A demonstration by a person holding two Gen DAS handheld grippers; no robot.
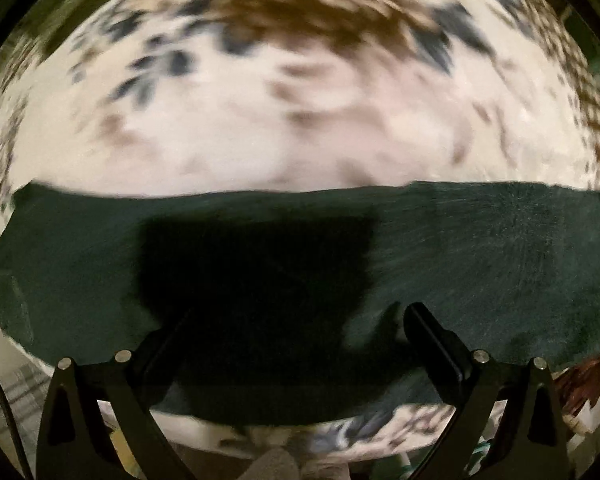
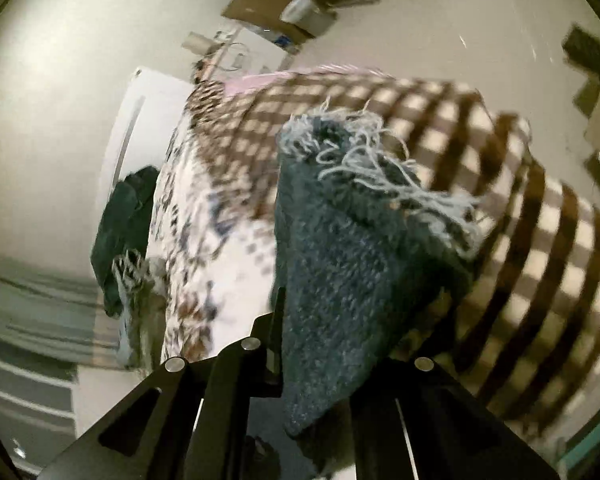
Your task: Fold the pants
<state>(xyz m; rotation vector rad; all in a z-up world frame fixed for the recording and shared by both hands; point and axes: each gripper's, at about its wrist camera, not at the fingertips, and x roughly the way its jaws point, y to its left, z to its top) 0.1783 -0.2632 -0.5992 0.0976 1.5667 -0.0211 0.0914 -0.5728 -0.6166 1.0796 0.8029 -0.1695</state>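
Dark green fabric, the pants (image 1: 460, 248), stretches as a wide band across the left wrist view, lying flat on a bed cover (image 1: 260, 128) printed with blurred brown and blue-grey leaves. The left tool (image 1: 296, 320) points down over that band with its two fingers spread wide apart, gripping nothing; the cloth lies beneath and between them, and a dark square shadow falls just ahead of the fingers. In the right wrist view the right tool (image 2: 296, 312) is closed tight on a frayed hem of the pants (image 2: 352, 248), which rises from the pinch as a cone with pale loose threads at its top. Behind it lies a brown-and-cream checked blanket (image 2: 520, 220).
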